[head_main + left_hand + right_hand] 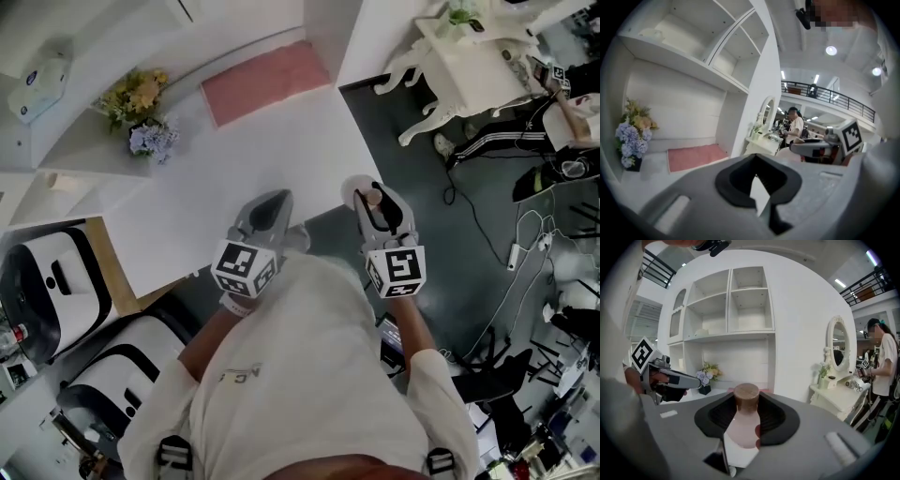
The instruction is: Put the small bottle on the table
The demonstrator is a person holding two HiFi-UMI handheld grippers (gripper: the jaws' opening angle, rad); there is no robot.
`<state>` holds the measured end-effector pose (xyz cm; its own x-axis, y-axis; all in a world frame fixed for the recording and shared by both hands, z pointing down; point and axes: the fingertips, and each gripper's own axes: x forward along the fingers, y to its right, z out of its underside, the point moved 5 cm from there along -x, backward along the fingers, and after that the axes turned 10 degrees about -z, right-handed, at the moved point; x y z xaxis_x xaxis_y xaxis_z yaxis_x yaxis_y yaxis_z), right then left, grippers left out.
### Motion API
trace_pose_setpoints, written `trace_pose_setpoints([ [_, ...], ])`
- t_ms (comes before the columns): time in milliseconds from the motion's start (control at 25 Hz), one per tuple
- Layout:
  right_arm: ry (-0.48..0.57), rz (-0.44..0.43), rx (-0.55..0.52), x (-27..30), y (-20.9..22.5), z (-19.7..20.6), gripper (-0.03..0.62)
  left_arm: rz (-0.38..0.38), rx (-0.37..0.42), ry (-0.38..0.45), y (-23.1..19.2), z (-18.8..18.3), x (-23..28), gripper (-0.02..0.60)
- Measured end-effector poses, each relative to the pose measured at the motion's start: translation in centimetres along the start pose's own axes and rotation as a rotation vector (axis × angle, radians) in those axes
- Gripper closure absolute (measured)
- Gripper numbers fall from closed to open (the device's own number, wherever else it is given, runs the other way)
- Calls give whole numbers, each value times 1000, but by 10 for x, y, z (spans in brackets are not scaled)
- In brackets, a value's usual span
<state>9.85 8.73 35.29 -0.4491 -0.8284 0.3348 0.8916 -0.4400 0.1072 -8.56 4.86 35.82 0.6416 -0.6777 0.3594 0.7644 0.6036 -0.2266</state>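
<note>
At the near edge of the white table [239,178], the right gripper [376,201] grips the small bottle [742,423] upright in the air, the left gripper [269,210] is empty, jaws barely apart, so setting it down remains.

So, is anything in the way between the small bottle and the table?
Nothing visible. The right tongs hold the small bottle by the table, whose near part is bare; the pink mat and flowers sit farther back.

Staged room: white shelves [746,303], vanity table [469,75]
</note>
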Motion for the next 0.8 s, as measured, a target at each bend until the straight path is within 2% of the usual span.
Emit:
trace_pose_setpoints([
  [200,-9,15,-9,38,27,-11,457,8,-13,-9,-20,-9,31,580],
  [360,-23,-7,-18,56,45,-13,457,0,-24,-13,-23,-14,45,580],
  [520,-41,-31,-45,71,63,-5,457,-16,-65,-19,-24,-10,61,580],
  [800,-54,-84,-49,101,90,19,457,-79,-60,-39,-25,-5,85,580],
])
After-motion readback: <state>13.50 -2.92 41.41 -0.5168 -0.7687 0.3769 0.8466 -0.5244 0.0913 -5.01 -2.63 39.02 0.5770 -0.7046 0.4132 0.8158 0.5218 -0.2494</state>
